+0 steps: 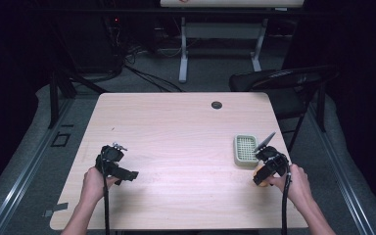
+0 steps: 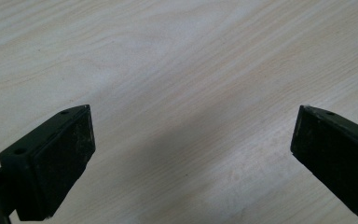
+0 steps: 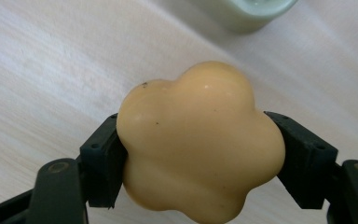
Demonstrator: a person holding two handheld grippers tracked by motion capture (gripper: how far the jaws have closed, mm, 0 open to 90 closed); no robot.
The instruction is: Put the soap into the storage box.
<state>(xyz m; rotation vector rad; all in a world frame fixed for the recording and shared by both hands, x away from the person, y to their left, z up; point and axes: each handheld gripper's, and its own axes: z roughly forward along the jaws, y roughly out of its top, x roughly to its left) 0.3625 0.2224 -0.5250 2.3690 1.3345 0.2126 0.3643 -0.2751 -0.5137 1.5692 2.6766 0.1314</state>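
My right gripper (image 1: 261, 177) is near the table's right front edge, shut on a pale yellow flower-shaped soap (image 1: 257, 175). In the right gripper view the soap (image 3: 200, 140) sits squeezed between both black jaws of that gripper (image 3: 198, 151), just above the wood. A light green soap dish (image 1: 246, 149) with a slotted top lies just beyond it; its rim (image 3: 247, 11) shows at the top of the right gripper view. My left gripper (image 1: 129, 176) rests low over the left front of the table, and its jaws (image 2: 192, 126) stand wide open over bare wood.
The light wooden table (image 1: 176, 127) has a dark cable hole (image 1: 217, 105) near its far edge. A black folding chair (image 1: 284, 81) stands off the far right corner. A white-legged table (image 1: 220, 34) stands farther back.
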